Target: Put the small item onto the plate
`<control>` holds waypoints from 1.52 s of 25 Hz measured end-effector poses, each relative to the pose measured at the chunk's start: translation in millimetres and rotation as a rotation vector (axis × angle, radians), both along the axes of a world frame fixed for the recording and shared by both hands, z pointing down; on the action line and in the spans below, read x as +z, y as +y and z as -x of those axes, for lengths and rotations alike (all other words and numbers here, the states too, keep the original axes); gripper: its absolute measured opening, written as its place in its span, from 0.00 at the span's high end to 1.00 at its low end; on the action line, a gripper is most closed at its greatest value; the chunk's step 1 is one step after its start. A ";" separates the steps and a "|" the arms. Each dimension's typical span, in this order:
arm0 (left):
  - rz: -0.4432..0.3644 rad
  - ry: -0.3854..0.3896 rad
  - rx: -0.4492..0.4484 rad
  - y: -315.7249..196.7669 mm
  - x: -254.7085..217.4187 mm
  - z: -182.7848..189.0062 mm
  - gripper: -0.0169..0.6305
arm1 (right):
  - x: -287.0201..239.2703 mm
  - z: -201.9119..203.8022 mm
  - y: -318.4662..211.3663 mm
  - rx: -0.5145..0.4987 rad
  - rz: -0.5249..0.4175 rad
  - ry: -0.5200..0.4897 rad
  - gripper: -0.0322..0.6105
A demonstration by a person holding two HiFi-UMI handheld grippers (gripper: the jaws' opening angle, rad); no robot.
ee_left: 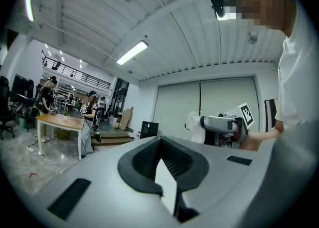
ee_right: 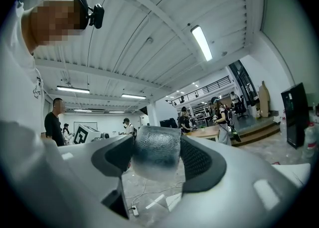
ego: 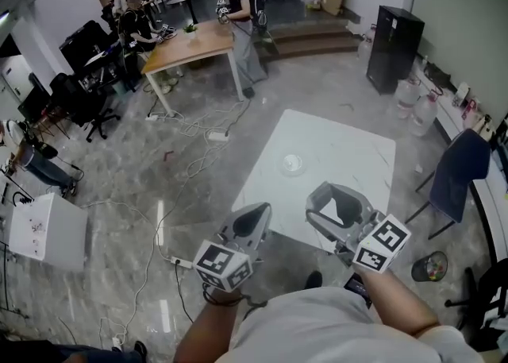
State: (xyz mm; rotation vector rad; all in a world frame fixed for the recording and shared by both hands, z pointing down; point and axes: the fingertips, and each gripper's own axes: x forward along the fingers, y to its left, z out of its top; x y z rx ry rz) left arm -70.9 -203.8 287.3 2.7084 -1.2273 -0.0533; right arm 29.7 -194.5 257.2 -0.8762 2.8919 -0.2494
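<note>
**Small item in the right tongs, plate alone on the white desk**

A white square desk point(ego: 349, 155) stands on a grey marbled floor point(ego: 119, 187) in a large open workroom. A small round plate point(ego: 291, 164) lies near its middle, with nothing else on the top. Cables point(ego: 190, 164) trail across the floor off the desk's left edge. Off its right edge stand a blue chair point(ego: 459, 171) and, nearer the person, a round bin point(ego: 431, 266). Beyond the far right corner are a black cabinet point(ego: 394, 48) and big water bottles point(ego: 414, 103). Farther back people gather round a wooden table point(ego: 190, 45), and a white box point(ego: 48, 230) stands well off to the left.

Both tongs show over the desk's near edge, well apart from the plate. The right tongs point(ego: 337, 209) point(ee_right: 155, 147) are clamped on the small item point(ee_right: 155, 154), a cloudy, see-through lump pressed between the ribbed pads; from the head view it shows as a pale patch point(ego: 333, 210) between the jaws. The left tongs point(ego: 255, 214) point(ee_left: 160, 144) are closed, jaw against jaw, with nothing between them. Nothing stands between the tongs and the plate.
</note>
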 end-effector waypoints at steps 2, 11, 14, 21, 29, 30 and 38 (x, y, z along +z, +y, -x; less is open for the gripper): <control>-0.002 0.001 -0.007 -22.8 -4.1 -16.1 0.96 | -4.0 -17.8 -22.7 -0.008 -0.001 0.001 0.49; -0.008 -0.012 -0.065 -93.3 -3.4 -58.0 0.96 | -4.9 -75.2 -90.0 -0.042 -0.007 0.011 0.50; 0.022 0.013 -0.068 -114.8 8.5 -63.1 0.96 | 0.1 -83.6 -107.8 -0.046 -0.007 0.013 0.50; 0.034 -0.029 -0.041 -165.2 26.6 -77.1 0.96 | 13.6 -93.1 -151.9 -0.023 0.025 0.017 0.50; 0.064 -0.012 0.015 -238.3 47.5 -84.8 0.96 | 31.9 -90.3 -211.5 0.018 0.064 0.047 0.50; 0.067 -0.012 0.021 -247.1 47.9 -85.4 0.96 | 33.0 -89.5 -220.3 0.025 0.071 0.047 0.50; 0.093 -0.005 0.052 -322.5 62.4 -66.0 0.96 | 49.2 -60.9 -292.2 0.054 0.106 0.078 0.50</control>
